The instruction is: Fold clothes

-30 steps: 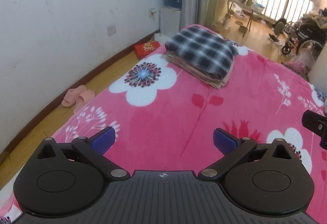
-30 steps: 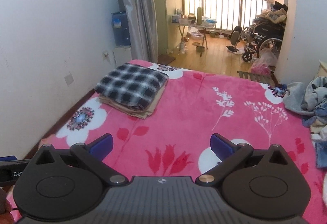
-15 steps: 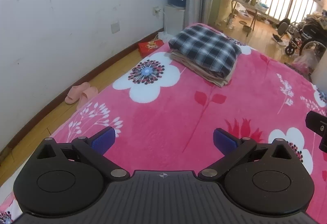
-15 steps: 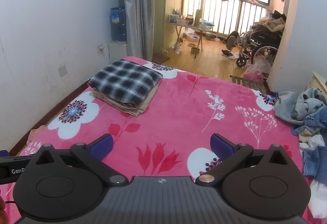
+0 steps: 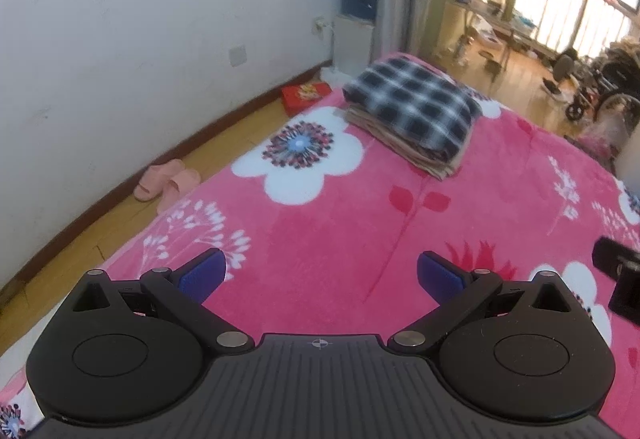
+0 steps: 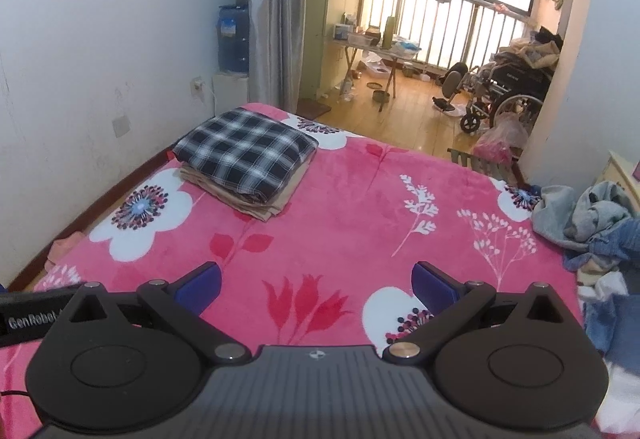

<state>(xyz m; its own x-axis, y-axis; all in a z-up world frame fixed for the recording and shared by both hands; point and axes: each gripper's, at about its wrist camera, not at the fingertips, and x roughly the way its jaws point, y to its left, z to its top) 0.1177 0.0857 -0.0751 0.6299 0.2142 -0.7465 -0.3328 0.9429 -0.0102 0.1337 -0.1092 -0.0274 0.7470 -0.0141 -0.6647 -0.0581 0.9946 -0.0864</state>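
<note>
Both grippers have risen and tipped back since a second ago, so more of the room shows beyond the bed and the folded stack sits higher in each view. Left gripper (image 5: 320, 275) hangs over the pink blanket (image 5: 340, 239) with its two blue pads (image 5: 202, 275) spread wide and nothing between them. Right gripper (image 6: 316, 283) is the same: two pads (image 6: 198, 287) far apart, empty, above the blanket (image 6: 352, 207).

One folded stack (image 5: 412, 119) lies near the far left corner of the bed, a black-and-white plaid piece on top of tan layers; the number of tan layers is too hard to count. It also shows in the right view (image 6: 246, 159), well apart from both grippers.

One loose pile of unfolded clothes (image 6: 592, 231), grey and blue, lies at the bed's right edge, near the right gripper but not touching it.

On the floor by the wall are two pink slippers (image 5: 166, 183) and one red box (image 5: 306, 97). One blue water jug (image 6: 233, 39) stands in the corner, and one wheelchair (image 6: 504, 99) by the balcony.
</note>
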